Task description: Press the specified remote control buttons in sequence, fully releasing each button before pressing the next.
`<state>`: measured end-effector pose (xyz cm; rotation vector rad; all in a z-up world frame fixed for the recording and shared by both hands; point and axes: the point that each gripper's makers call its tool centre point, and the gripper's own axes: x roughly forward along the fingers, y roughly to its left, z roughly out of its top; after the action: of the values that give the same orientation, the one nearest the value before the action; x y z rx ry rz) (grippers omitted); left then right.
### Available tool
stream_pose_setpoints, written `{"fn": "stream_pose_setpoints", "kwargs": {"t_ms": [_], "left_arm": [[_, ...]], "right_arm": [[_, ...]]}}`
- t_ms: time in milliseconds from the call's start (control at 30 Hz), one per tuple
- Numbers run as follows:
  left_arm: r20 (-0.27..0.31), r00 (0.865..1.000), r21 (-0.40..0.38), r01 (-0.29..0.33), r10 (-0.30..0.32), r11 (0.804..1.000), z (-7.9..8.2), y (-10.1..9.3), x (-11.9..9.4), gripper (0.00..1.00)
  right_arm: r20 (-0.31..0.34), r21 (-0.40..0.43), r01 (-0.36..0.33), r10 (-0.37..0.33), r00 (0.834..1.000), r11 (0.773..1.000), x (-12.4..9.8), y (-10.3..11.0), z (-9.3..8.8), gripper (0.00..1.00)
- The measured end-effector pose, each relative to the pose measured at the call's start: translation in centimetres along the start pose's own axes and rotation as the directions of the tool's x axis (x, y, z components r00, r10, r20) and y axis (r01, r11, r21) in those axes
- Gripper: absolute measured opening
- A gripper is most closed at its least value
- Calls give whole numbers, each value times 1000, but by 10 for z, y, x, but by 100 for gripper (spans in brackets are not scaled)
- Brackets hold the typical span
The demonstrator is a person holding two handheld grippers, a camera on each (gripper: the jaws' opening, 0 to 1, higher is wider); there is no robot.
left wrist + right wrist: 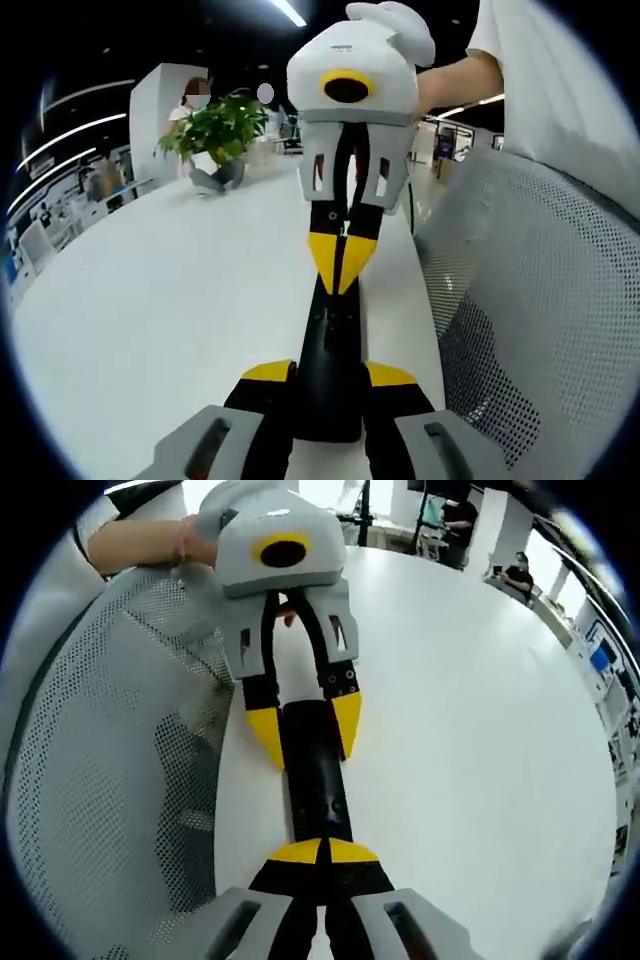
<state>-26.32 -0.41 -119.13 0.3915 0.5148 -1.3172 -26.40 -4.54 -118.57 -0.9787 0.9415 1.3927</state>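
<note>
A long black remote control [330, 340] lies lengthwise on the white table [150, 300]. My left gripper [330, 376] holds its near end, one yellow-tipped jaw against each side. My right gripper [340, 262] comes in from the far side. Its yellow tips are pressed together and point down onto the remote's top face. In the right gripper view, my right gripper [325, 852] is shut, its tips resting on the remote control [318, 790]. My left gripper [307, 725] straddles the far end. The buttons under the tips are hidden.
A grey mesh chair back [540, 300] [110, 760] stands close against the table edge beside the remote. A potted green plant [215, 130] sits at the far end of the table. A person's bare forearm [140, 540] holds a gripper. White tabletop [480, 730] spreads on the other side.
</note>
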Motion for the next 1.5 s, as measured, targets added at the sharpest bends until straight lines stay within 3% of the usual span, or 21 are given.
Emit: {"fn": "stream_pose_setpoints", "kwargs": {"t_ms": [100, 233, 467, 633, 733, 1067, 1300, 1400, 1500], "left_arm": [[0, 1000, 0, 0, 0, 1000, 0, 0, 0, 25], [1, 1000, -6, 0, 0, 1000, 0, 0, 0, 25], [8, 1000, -10, 1, -1, 1000, 0, 0, -1, 25], [8, 1000, -17, -4, 4, 1000, 0, 0, -1, 25], [12, 1000, -23, -4, 4, 1000, 0, 0, -1, 25], [8, 1000, -12, -4, 4, 1000, 0, 0, 0, 25], [7, 1000, -12, -4, 4, 1000, 0, 1, 1, 25], [7, 1000, -13, -4, 4, 1000, 0, 0, 1, 25], [8, 1000, -14, -4, 5, 1000, 0, 0, 1, 25]], "right_arm": [[-100, -90, -5, -4, 995, 996, 2, -1, -1, 0], [-134, -58, -7, -1, 991, 998, 4, -2, 1, 0], [-32, -85, -22, 19, 999, 996, 1, -1, -2, 0], [89, 33, -22, 19, 996, 999, -1, -1, -1, 0], [152, 132, -47, 27, 988, 990, -4, -2, -1, 0], [135, 98, 8, -21, 991, 995, -7, -3, -10, 0], [145, 153, -29, 7, 989, 988, -6, -6, -8, 0], [91, -12, 50, -49, 995, 999, -4, -4, -7, 0], [91, 6, 68, -68, 993, 998, -3, -2, -8, 0]]}}
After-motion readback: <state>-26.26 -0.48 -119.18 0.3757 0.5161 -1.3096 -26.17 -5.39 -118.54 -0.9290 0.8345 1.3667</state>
